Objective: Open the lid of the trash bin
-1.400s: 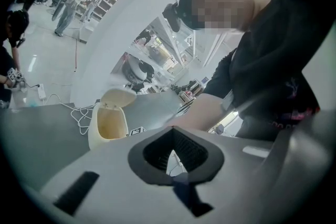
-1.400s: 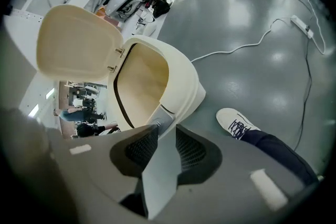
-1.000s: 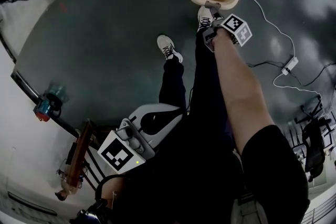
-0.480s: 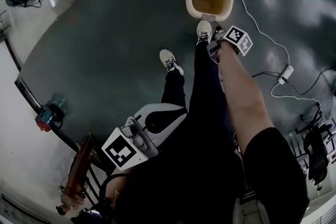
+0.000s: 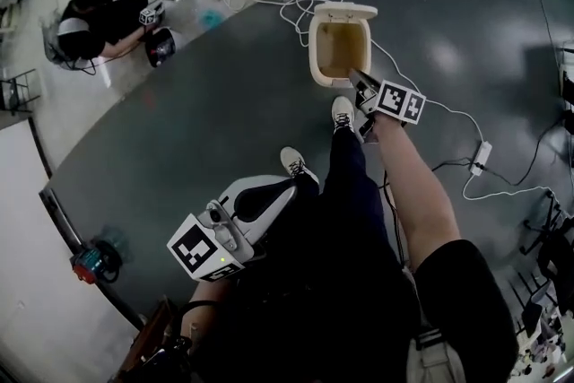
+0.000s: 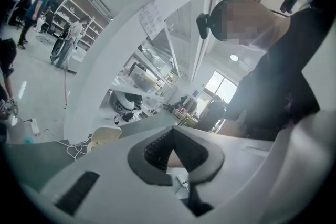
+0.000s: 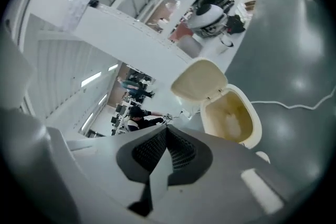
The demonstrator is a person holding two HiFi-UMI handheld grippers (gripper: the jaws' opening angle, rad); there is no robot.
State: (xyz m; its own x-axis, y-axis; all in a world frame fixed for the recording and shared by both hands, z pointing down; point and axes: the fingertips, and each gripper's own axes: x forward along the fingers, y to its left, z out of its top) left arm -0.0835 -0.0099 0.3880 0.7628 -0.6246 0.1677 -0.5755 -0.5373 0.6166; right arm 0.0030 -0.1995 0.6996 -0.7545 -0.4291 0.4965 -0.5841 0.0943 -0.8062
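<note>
The cream trash bin (image 5: pixel 316 58) stands on the dark floor with its lid (image 5: pixel 343 12) swung up and back, so the empty inside shows. My right gripper (image 5: pixel 357 83) hangs over the bin's near rim, shut and holding nothing. In the right gripper view the bin (image 7: pixel 251 115) and its raised lid (image 7: pixel 199 81) lie beyond the shut right gripper (image 7: pixel 167 129). My left gripper (image 5: pixel 285 187) is held near my body, well short of the bin. In the left gripper view the left gripper (image 6: pixel 172 131) has its pads meeting at the tip, empty.
My two shoes (image 5: pixel 343 112) (image 5: pixel 293 162) stand just in front of the bin. White cables and a power strip (image 5: pixel 481 155) trail right of it. A person (image 5: pixel 99 9) sits on the floor at the far left. A red and teal object (image 5: pixel 90 263) lies at the floor's left edge.
The view has risen and the bin looks smaller and lower in the picture. Both grippers have come up; the right one is now above the bin's near rim. The lid stays open.
</note>
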